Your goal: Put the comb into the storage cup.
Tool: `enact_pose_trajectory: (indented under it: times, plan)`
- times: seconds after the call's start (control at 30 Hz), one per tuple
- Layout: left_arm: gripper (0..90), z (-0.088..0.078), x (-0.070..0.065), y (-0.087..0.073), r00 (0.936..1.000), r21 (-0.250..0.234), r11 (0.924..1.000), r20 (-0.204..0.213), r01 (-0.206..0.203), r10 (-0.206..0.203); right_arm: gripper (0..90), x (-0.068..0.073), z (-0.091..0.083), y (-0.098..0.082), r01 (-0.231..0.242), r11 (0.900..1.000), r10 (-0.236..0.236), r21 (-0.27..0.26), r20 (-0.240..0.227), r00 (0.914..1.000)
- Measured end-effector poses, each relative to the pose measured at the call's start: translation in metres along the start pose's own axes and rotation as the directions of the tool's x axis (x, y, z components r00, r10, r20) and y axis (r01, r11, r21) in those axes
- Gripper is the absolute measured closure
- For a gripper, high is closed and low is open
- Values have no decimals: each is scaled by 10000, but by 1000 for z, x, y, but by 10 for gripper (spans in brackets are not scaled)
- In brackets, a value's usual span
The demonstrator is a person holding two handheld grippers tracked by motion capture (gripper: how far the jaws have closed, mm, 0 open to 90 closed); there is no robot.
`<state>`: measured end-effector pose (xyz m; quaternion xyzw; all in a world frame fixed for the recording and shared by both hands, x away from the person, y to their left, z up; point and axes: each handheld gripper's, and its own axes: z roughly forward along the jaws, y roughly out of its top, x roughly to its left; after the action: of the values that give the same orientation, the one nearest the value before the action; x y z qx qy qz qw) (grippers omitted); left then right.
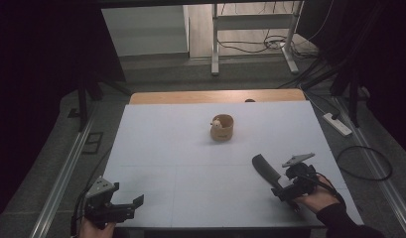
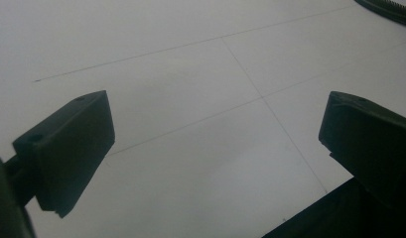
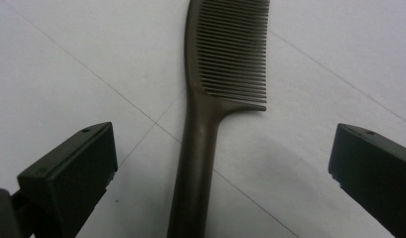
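Comb, dark brown, perhaps plastic, fine-toothed, long-handled, lies flat on the table between the right tool's wide-spread jaws

Dark brown comb — white table — tan cup, black jaws.

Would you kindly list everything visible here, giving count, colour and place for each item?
comb: one, dark brown, flat on the table at the right, its handle between the right gripper's open jaws
cup: one, tan, upright past the table's middle, a small pale figure in it
table: one, white top
power strip: one, white, on the floor at the right
left gripper: one, black, open, near left corner
right gripper: one, black, open, over the comb's handle
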<state>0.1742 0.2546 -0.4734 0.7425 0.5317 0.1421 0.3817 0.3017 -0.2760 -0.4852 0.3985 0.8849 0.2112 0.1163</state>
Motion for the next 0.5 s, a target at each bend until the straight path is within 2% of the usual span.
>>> enact_pose_trajectory:
  times: [0.5]
  plan:
    - [17,0,0,0,10000,-9,10000,12,5,-5,0,-3,13,-4,103,9987,-105,500,41,9999]
